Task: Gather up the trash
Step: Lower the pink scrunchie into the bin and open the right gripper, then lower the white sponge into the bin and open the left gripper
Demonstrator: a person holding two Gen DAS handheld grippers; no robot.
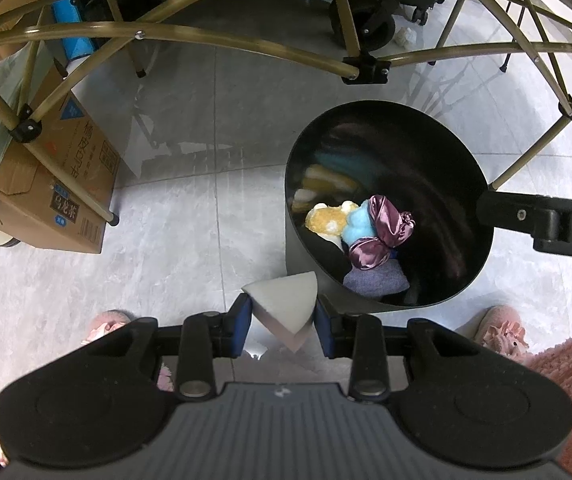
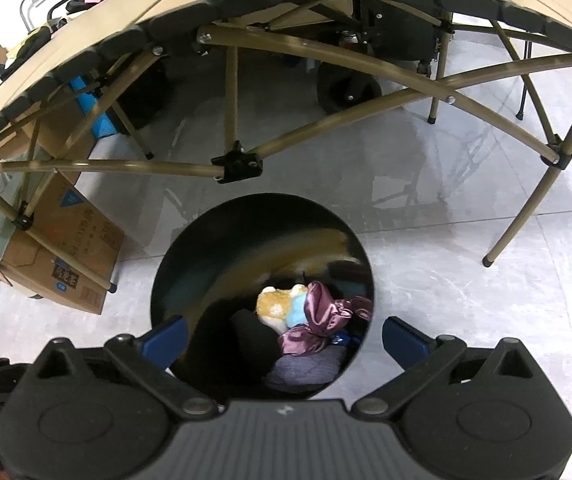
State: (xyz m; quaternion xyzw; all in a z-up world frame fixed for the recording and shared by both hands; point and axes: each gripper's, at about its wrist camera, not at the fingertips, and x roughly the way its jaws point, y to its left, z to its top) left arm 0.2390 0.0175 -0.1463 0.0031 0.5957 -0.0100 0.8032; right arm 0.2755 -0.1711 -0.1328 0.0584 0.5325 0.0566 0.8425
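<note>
Two grippers | my left gripper [image 1: 283, 320] pinches grey sponge wedge [image 1: 283, 306] beside bin [image 1: 482, 184] rim, ready to drop | right gripper [image 2: 283, 338] spread, empty above bin.

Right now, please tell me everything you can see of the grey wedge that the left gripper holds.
The grey wedge is a pale, matte piece that looks like foam or sponge, with a flat top face, a rounded far edge and a point toward the camera. The left gripper clamps it between its blue fingers, one on each side. It hangs above the tiled floor, just beside the near rim of the black bin, not yet over its opening. Nothing else touches it.
</note>
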